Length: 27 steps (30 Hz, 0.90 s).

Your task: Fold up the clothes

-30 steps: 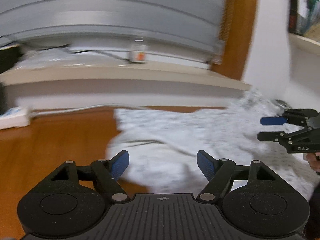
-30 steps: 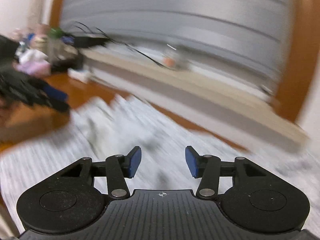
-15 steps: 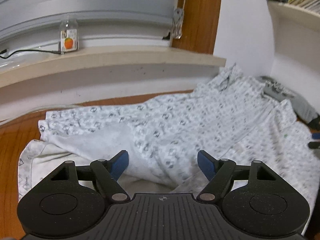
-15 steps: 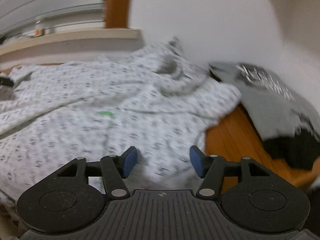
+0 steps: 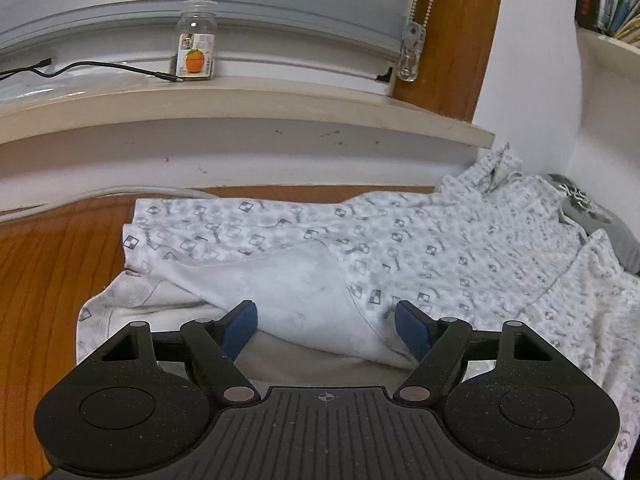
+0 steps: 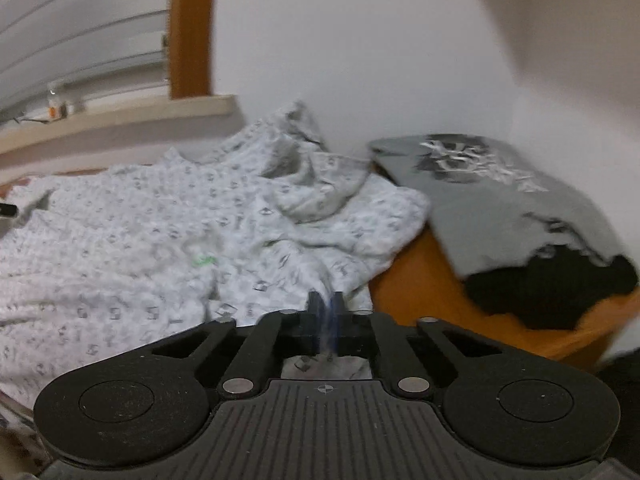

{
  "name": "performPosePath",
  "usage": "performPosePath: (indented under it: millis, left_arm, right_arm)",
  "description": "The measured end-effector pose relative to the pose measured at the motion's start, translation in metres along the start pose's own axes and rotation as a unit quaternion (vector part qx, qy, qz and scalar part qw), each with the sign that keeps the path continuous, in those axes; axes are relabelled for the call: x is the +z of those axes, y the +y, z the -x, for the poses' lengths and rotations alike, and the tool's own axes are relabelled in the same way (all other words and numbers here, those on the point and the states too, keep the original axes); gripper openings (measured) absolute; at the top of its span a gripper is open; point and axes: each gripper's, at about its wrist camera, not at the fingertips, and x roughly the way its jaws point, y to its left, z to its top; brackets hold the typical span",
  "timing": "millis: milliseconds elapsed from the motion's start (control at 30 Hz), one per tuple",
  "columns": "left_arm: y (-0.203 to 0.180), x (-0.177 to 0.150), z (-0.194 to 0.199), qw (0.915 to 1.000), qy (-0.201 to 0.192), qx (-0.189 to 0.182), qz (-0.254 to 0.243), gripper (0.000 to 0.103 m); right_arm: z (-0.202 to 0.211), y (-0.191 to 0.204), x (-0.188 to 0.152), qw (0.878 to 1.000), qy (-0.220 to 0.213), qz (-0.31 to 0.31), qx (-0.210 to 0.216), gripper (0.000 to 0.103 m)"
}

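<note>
**Right claw closes on the patterned garment**

Since half a second ago the right gripper (image 6: 326, 308) has gone from wide apart to pinched together, and it now clamps a ridge of the white patterned garment (image 6: 152, 240) near that garment's right-hand edge — a thin fold of cloth rises between the blue pads. The left wrist view has drawn closer to the garment (image 5: 420, 248), while the left gripper (image 5: 326, 324) itself is unchanged: its blue fingers (image 5: 238, 326) are spread wide and hold nothing, poised over a turned-back flap that shows the plain white inside of the cloth.

The garment lies spread across the wooden floor (image 5: 44, 264), below the window ledge (image 5: 240, 108) and up against the white wall (image 6: 360, 60) at its far end, where the fabric is bunched. Just beside it, to the right, a grey printed shirt (image 6: 500, 208) lies on the floor with something black (image 6: 552, 292) at its near edge. On the ledge stand a clear jar with an orange label (image 5: 196, 48) and a dark cable (image 5: 104, 68).
</note>
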Motion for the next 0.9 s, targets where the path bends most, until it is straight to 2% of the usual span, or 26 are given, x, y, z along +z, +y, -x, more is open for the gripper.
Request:
performPosePath:
  millis: [100, 133, 167, 233, 333, 433, 567, 600, 667, 733, 833, 900]
  left_arm:
    - [-0.001, 0.001, 0.000, 1.0000, -0.001, 0.002, -0.003, 0.079]
    - [-0.001, 0.001, 0.001, 1.0000, 0.000, 0.001, -0.003, 0.080]
    - [-0.002, 0.000, 0.001, 1.0000, 0.002, 0.002, -0.005, 0.080]
    - [-0.006, -0.002, 0.003, 0.9999, 0.008, 0.001, -0.015, 0.080]
    - [-0.012, -0.007, 0.010, 0.9996, 0.007, 0.001, -0.029, 0.081]
    - [-0.010, -0.008, 0.016, 0.9991, -0.002, 0.009, -0.041, 0.081]
    - [0.001, -0.004, 0.031, 0.9967, 0.002, 0.014, -0.079, 0.081]
    - [0.004, -0.004, 0.035, 0.9957, 0.013, 0.013, -0.091, 0.080]
    - [0.013, -0.009, 0.044, 0.9934, 0.028, 0.003, -0.111, 0.076]
    - [0.017, -0.013, 0.050, 0.9930, 0.036, 0.001, -0.112, 0.068]
    - [0.023, -0.019, 0.060, 0.9923, 0.048, -0.002, -0.114, 0.065]
    - [0.027, -0.024, 0.066, 0.9918, 0.056, -0.004, -0.115, 0.057]
  right_arm:
    - [-0.002, 0.003, -0.003, 1.000, 0.014, 0.011, -0.004, 0.005]
    - [-0.003, 0.004, -0.004, 1.000, 0.017, 0.014, -0.004, 0.012]
    - [-0.002, 0.006, -0.001, 1.000, 0.009, 0.012, -0.002, 0.025]
    - [-0.001, 0.011, 0.010, 1.000, -0.022, 0.003, 0.010, 0.042]
    - [-0.019, 0.036, 0.031, 0.997, -0.036, 0.023, 0.063, 0.044]
    - [-0.045, 0.076, 0.045, 0.991, -0.042, 0.076, 0.105, 0.046]
    - [-0.078, 0.114, 0.066, 0.984, -0.059, 0.109, 0.131, 0.048]
    - [-0.084, 0.119, 0.071, 0.983, -0.064, 0.113, 0.132, 0.049]
    - [-0.095, 0.126, 0.077, 0.981, -0.074, 0.125, 0.129, 0.060]
    - [-0.104, 0.127, 0.077, 0.979, -0.069, 0.132, 0.142, 0.066]
    - [-0.111, 0.123, 0.076, 0.976, -0.060, 0.130, 0.165, 0.066]
    - [-0.111, 0.120, 0.076, 0.976, -0.062, 0.121, 0.172, 0.068]
